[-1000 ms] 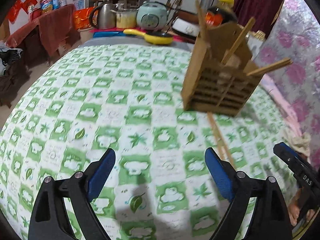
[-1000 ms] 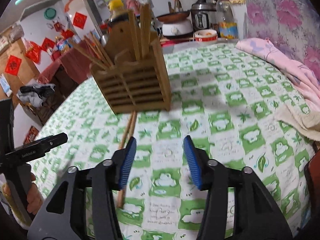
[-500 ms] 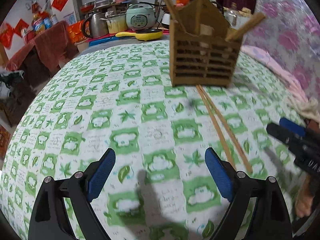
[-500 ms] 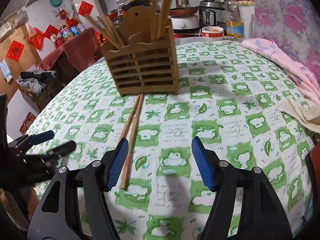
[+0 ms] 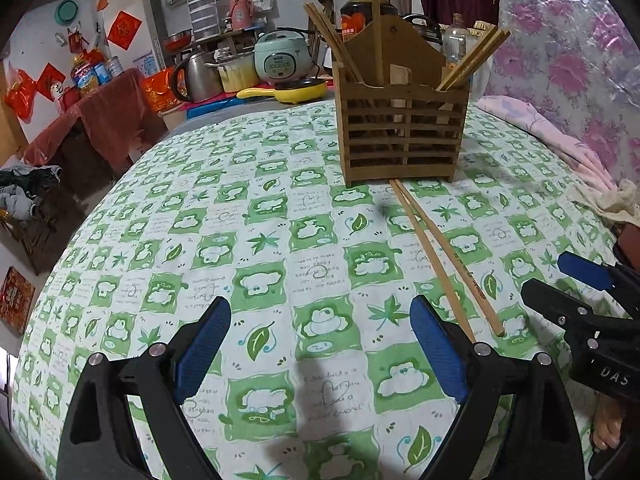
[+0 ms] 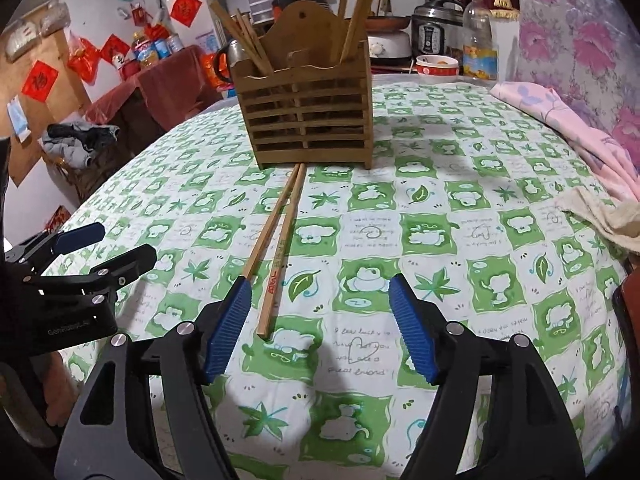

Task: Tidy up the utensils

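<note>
A slatted wooden utensil holder [image 5: 402, 132] [image 6: 308, 116] stands upright on the table, with several chopsticks leaning out of its compartments. A loose pair of chopsticks [image 5: 444, 256] [image 6: 280, 240] lies on the cloth, running from the holder's front toward me. My left gripper [image 5: 320, 344] is open and empty, just left of the pair's near ends. My right gripper [image 6: 318, 320] is open and empty, its left finger [image 6: 230, 320] beside the pair's near ends. Each gripper shows at the edge of the other's view.
The table carries a green and white checked cloth [image 5: 256, 240]. A pink cloth [image 6: 560, 120] and a beige rag [image 6: 600, 216] lie at the right edge. Behind the table stand a sauce bottle [image 5: 366, 0], rice cookers [image 5: 280, 58], a kettle and a yellow pan.
The holder, which stood tilted above the cloth a second ago, now stands flat on the table. Both grippers have drawn back and opened wider; the loose chopsticks lie still.
</note>
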Motion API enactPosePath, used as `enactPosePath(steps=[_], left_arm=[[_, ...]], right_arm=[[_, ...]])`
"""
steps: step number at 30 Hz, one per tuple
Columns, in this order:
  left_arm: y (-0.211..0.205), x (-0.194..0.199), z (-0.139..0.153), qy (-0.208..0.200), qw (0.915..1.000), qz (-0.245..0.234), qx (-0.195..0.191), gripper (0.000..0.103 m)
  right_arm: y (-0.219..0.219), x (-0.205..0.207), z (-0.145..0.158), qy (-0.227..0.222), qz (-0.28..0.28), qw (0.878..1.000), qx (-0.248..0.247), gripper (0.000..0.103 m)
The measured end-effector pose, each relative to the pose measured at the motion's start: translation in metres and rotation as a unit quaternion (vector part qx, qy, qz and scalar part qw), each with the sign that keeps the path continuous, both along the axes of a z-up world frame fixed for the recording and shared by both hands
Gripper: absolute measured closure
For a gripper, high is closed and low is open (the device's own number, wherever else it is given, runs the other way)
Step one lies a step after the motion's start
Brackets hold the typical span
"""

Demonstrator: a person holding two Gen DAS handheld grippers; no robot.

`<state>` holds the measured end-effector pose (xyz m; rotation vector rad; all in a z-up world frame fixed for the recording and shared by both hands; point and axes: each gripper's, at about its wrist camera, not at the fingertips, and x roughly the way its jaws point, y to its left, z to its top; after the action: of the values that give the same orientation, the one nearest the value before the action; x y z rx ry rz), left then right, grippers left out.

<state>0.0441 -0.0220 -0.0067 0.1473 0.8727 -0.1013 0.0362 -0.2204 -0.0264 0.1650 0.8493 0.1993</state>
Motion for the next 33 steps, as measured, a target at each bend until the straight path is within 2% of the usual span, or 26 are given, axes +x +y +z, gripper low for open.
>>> enactPosePath(steps=[14, 22, 33], left_arm=[[-0.001, 0.001, -0.001, 0.006, 1.0, 0.001, 0.002, 0.012], [0.003, 0.006, -0.005, 0.023, 0.9997, -0.001, -0.012, 0.011], [-0.015, 0.003, -0.013, 0.043, 0.9979, -0.049, -0.002, 0.011]], right_arm=[[-0.004, 0.003, -0.003, 0.01, -0.005, 1.0, 0.007, 0.033], [-0.013, 0.004, -0.002, 0.006, -0.023, 1.0, 0.02, 0.034], [-0.031, 0.009, -0.005, 0.018, -0.051, 0.997, 0.057, 0.034]])
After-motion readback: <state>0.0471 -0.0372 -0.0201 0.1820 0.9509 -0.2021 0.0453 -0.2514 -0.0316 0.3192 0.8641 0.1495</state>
